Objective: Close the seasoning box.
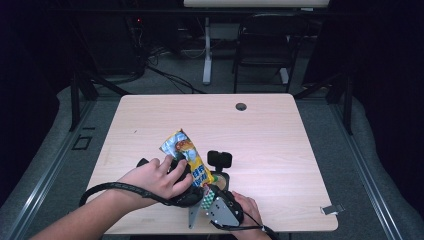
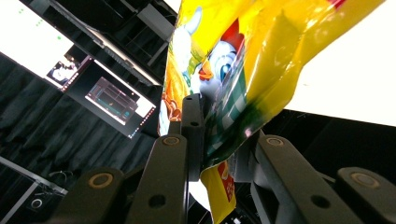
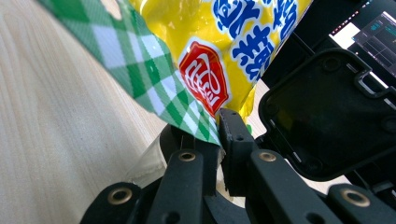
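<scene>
A yellow snack bag (image 1: 184,149) with a cartoon print and a green-checked end is lifted at a slant over the near middle of the table (image 1: 280,150). My left gripper (image 2: 218,128) points upward and is shut on the bag (image 2: 243,56) near its lower edge; a hand (image 1: 157,177) wraps around its body. My right gripper (image 1: 210,196), with the grey plate on top, comes from the front edge. In the right gripper view it (image 3: 214,135) is shut on the checked corner of the bag (image 3: 210,46).
A black boxy gripper part (image 1: 219,159) stands just right of the bag. A cable (image 1: 112,187) loops off the left front. A round hole (image 1: 241,106) sits at the table's far edge, a metal clip (image 1: 332,209) at the right front corner. A chair (image 1: 265,40) stands beyond.
</scene>
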The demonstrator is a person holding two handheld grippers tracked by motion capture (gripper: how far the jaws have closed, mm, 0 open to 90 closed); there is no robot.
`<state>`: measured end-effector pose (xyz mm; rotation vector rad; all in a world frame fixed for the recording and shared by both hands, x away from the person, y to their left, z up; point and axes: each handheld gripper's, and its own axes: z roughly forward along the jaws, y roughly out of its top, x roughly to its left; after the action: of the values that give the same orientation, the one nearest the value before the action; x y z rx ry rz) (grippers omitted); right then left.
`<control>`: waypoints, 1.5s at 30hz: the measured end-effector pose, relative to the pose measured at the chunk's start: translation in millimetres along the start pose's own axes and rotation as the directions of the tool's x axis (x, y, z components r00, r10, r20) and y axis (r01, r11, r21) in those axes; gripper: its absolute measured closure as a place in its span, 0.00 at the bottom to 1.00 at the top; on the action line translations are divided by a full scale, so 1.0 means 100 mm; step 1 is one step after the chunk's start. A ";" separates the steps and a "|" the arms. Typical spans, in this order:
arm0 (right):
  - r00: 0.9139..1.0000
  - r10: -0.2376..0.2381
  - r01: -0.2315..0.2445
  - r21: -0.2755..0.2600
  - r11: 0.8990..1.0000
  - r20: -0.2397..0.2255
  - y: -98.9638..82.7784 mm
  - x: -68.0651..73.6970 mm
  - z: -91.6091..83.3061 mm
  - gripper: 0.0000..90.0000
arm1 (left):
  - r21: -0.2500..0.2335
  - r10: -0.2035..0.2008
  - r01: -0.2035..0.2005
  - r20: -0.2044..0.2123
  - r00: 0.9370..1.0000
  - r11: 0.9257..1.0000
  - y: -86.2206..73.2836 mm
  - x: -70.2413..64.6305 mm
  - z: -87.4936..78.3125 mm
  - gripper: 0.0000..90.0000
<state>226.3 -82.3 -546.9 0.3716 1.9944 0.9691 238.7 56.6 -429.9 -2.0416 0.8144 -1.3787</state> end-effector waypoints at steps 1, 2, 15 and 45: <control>1.000 0.000 0.000 0.000 1.000 0.000 0.00 0.00 0.00 0.95 | 0.000 0.001 -0.001 0.000 1.000 1.000 0.00 0.00 0.00 0.88; 1.000 -0.001 0.001 0.002 1.000 0.002 0.00 0.00 0.00 0.95 | 0.001 0.002 -0.002 -0.001 1.000 1.000 0.00 0.00 -0.01 0.88; 1.000 0.014 -0.014 -0.008 1.000 -0.011 0.02 0.00 -0.02 0.96 | 0.001 0.006 -0.006 0.003 1.000 1.000 0.00 0.02 -0.03 0.89; 1.000 -0.007 0.007 -0.007 1.000 -0.004 0.05 0.01 -0.06 0.96 | 0.003 0.015 -0.015 -0.003 1.000 1.000 0.00 0.04 -0.08 0.89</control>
<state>220.2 -81.6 -542.1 0.3596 1.9938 0.9731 232.8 52.8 -424.7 -2.0276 0.8263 -1.3749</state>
